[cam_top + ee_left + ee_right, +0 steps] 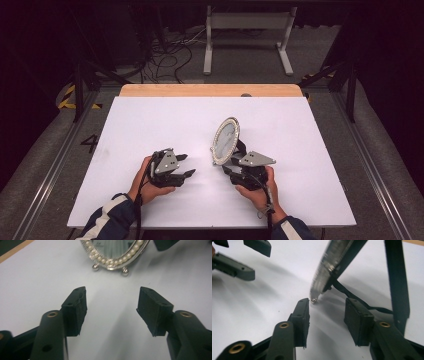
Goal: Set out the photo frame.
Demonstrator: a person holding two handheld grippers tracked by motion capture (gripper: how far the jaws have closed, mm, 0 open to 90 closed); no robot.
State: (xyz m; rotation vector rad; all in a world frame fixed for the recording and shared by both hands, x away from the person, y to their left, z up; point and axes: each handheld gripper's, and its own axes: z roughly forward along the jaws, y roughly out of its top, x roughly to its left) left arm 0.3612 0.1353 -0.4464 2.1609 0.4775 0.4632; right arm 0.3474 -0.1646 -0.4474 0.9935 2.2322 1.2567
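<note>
An oval mirror (225,141) with a pearl-beaded silver rim stands upright on the white table top (150,125), propped by a black back stand (395,282). My left gripper (189,165) is open, a little left of the mirror and pointing at its face; nothing lies between its jaws (112,305), and the mirror's two ball feet (115,252) rest just beyond them. My right gripper (227,167) is open at the mirror's near right side. From its own view (327,312) the mirror's edge (334,265) rises just past the empty jaws, untouched.
A wooden strip (210,90) runs along the table's far edge. Beyond it on the floor are a white metal frame (247,35) and loose cables (165,55). Dark rails flank the table. The left gripper (254,260) appears top left in the right gripper view.
</note>
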